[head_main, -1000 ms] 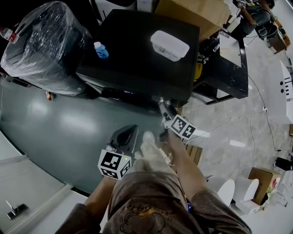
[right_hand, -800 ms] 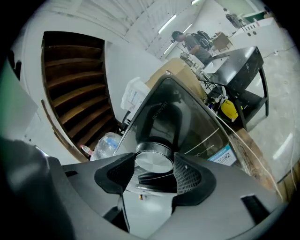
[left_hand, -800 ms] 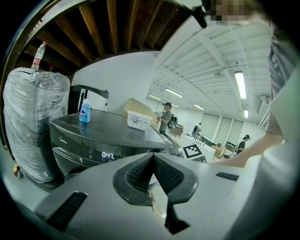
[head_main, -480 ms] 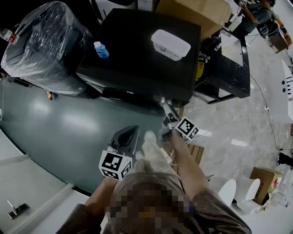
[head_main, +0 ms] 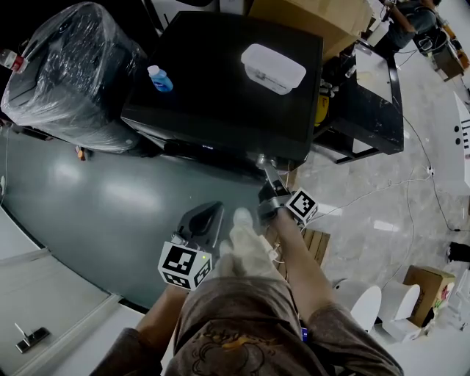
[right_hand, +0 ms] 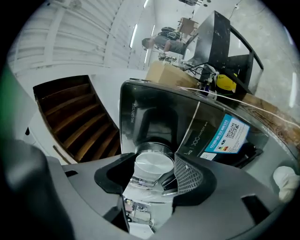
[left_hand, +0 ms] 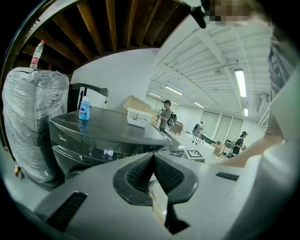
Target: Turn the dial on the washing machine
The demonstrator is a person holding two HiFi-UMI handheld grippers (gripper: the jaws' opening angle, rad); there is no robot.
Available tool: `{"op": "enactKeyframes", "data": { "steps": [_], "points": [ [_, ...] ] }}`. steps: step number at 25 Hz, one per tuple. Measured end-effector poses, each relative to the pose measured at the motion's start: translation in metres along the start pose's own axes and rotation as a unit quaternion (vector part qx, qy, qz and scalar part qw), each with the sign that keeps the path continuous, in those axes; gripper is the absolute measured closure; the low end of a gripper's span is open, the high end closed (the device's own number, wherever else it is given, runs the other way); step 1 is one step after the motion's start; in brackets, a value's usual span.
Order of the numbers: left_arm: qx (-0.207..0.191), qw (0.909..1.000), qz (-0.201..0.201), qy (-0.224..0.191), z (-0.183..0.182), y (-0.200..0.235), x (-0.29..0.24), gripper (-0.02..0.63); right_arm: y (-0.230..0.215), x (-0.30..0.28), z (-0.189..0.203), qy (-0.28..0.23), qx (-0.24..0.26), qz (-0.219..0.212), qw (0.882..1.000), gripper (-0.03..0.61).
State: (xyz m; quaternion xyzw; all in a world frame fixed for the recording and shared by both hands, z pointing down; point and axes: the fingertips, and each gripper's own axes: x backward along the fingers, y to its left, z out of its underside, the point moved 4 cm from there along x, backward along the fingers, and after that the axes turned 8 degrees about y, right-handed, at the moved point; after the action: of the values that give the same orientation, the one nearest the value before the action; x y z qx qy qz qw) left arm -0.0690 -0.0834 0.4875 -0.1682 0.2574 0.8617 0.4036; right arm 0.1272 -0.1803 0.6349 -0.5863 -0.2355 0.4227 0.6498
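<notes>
The black washing machine [head_main: 220, 81] stands ahead of me, its front panel facing my grippers. Its round silver dial [right_hand: 152, 163] sits at the panel's right end, also visible as a small knob [head_main: 259, 159] in the head view. My right gripper [head_main: 266, 178] reaches up to it, and in the right gripper view the gripper [right_hand: 151, 172] has a pad on either side of the dial, shut on it. My left gripper [head_main: 203, 219] hangs lower, away from the machine; its pads meet with nothing between them [left_hand: 153, 172].
A blue bottle [head_main: 159, 79] and a white lidded container [head_main: 273, 68] rest on the machine's top. A plastic-wrapped appliance [head_main: 66, 73] stands left of it, a black table [head_main: 374, 95] and a cardboard box [head_main: 323, 18] to the right. People stand in the background.
The right gripper's marker cube has swung a little to the right and turned while the jaws stay on the dial. The left gripper has not moved.
</notes>
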Motion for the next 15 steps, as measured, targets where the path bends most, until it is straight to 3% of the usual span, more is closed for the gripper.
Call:
{"op": "enactKeyframes", "data": {
  "steps": [10,15],
  "points": [
    [-0.005,1.0000,0.001,0.007,0.002,0.001,-0.003,0.615,-0.012,0.000,0.003,-0.026,-0.085,-0.067,0.994,0.327],
    [-0.005,0.9999,0.000,0.009,0.002,0.004,-0.003,0.614,-0.012,-0.001,0.000,-0.004,-0.045,-0.051,0.998,0.327]
  ]
}}
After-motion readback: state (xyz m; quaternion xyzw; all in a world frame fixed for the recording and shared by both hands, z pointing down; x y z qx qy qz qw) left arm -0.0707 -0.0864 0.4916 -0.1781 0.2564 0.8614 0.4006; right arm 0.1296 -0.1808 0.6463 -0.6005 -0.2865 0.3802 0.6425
